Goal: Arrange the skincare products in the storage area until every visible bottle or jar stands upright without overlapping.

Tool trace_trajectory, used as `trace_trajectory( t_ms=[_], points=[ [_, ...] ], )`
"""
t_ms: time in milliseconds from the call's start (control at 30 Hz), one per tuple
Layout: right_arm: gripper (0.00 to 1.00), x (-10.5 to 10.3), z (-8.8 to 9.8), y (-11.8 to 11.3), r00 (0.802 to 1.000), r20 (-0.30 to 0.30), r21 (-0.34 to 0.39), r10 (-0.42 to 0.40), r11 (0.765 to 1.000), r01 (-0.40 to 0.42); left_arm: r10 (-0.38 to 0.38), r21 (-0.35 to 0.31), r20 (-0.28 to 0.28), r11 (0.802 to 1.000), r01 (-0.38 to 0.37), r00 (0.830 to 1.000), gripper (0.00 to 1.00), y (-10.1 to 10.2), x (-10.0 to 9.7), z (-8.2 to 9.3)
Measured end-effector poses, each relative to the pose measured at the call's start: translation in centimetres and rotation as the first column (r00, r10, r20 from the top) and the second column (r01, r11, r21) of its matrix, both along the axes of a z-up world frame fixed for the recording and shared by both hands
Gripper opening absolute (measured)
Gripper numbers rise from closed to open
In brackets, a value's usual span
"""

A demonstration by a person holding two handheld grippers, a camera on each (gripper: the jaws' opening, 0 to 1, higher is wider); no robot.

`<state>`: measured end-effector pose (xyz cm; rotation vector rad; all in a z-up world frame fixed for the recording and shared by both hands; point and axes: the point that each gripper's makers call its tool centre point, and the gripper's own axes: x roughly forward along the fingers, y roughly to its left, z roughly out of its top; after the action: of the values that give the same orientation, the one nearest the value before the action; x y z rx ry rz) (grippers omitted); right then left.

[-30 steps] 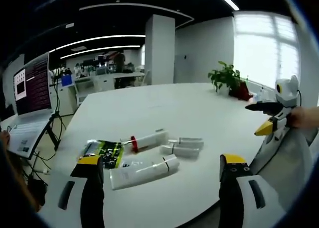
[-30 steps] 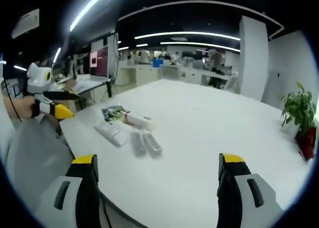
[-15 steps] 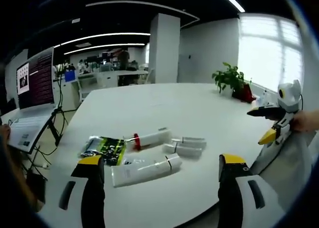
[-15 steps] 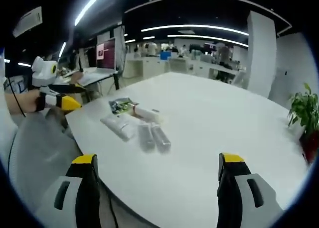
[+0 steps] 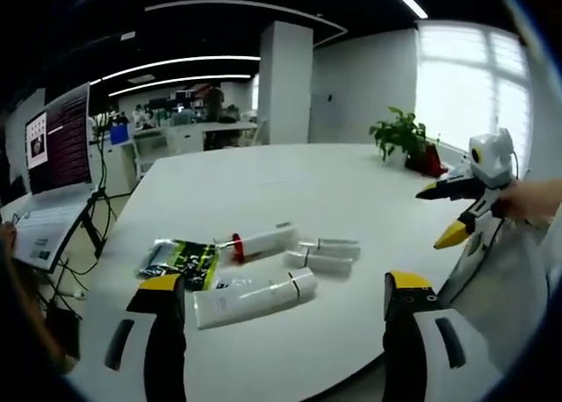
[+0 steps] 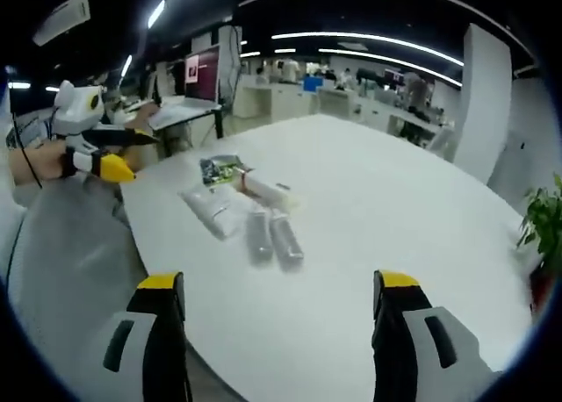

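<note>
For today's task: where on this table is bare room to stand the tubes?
Free: the table between the tubes and the plant, and the near edge. Crowded: tubes and green packet lie bunched.

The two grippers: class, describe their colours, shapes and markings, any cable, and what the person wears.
Each gripper has two broad black jaws with yellow tips, set on pale grey bodies with dark oval slots; see the left gripper and the right gripper. From the side, the right gripper shows a white housing, black beak-like jaws and a yellow tip. A thin dark cable runs beside the left gripper. The sleeve is light grey.
</note>
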<state>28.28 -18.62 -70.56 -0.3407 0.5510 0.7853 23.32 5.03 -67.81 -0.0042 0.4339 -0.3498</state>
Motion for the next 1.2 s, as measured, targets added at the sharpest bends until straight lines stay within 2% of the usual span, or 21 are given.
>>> trace_trajectory(
  t_ms=[100, 233, 333, 533, 900, 1200],
  points=[
    [0.82, 0.9, -0.4, 0.4, 1.0, -0.011, -0.017, 0.021, 1.0, -0.021, -0.019, 0.005, -0.007, 1.0, 0.019, 1.0, 0.85, -0.5, -0.2, -0.1],
    [0.81, 1.8, -0.7, 1.4, 0.998, -0.022, -0.037, 0.053, 0.998, -0.054, -0.023, 0.017, 0.001, 1.0, 0.023, 1.0, 0.84, -0.4, -0.2, 0.0],
    [0.75, 2.4, -1.2, 2.3, 0.995, -0.044, -0.057, 0.09, 0.994, -0.093, -0.018, 0.01, -0.002, 1.0, 0.018, 1.0, 0.84, -0.4, -0.1, -0.1],
    [0.7, 3.8, -1.3, 3.9, 0.987, -0.051, -0.093, 0.154, 0.983, -0.159, -0.013, 0.018, 0.004, 1.0, 0.013, 1.0, 0.83, -0.3, -0.2, 0.1],
    [0.62, 6.7, -2.4, 5.7, 0.974, -0.064, -0.135, 0.215, 0.966, -0.222, -0.012, 0.021, -0.01, 1.0, 0.012, 1.0, 0.81, -0.2, -0.1, -0.2],
    [0.57, 8.8, -3.2, 8.6, 0.948, -0.081, -0.176, 0.308, 0.932, -0.317, -0.004, 0.013, -0.018, 1.0, 0.004, 1.0, 0.8, 0.0, 0.0, -0.5]
  ],
)
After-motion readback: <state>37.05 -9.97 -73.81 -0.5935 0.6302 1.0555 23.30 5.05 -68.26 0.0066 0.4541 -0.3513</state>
